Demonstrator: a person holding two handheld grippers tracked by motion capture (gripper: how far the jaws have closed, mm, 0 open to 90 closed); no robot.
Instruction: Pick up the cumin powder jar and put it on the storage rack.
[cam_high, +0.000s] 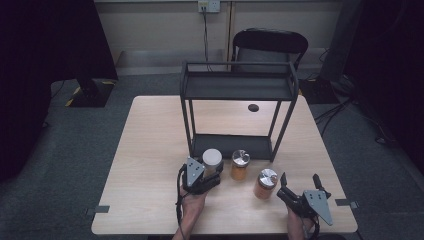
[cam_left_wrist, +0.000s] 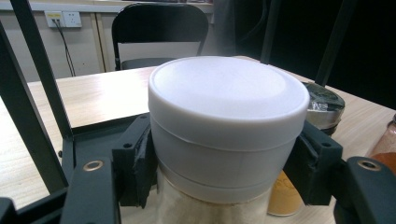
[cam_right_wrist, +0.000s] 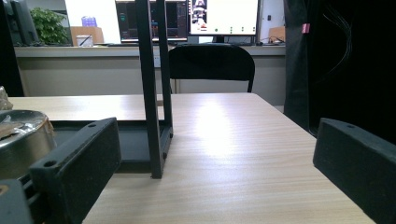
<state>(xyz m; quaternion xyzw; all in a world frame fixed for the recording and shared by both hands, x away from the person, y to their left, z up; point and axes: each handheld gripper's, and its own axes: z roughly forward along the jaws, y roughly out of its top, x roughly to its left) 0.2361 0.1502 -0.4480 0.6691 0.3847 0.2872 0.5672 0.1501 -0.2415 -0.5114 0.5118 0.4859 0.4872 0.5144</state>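
Closest to the table's near edge, the right gripper (cam_high: 299, 186) rests low on the wood with its jaws spread wide and nothing between them, just beside the steel-capped spice jar (cam_high: 265, 183); a careless nudge from there could, I think, tip that jar. A little further in, the left gripper (cam_high: 209, 179) has its pads clamped on the white-lidded jar (cam_left_wrist: 228, 128), which stands on the table (cam_high: 150, 150) just in front of the rack's bottom shelf. The pads bite right below the lid, high on the jar, so the heavier glass body hangs beneath the grip and might swing or slip if lifted fast. Immediately to its right sits a second steel-capped jar (cam_high: 240, 164), near enough that a sideways move would likely knock it. Beyond stands the black two-tier rack (cam_high: 239, 107); its front rails and posts are close, so a jar raised toward either shelf could clip the frame.
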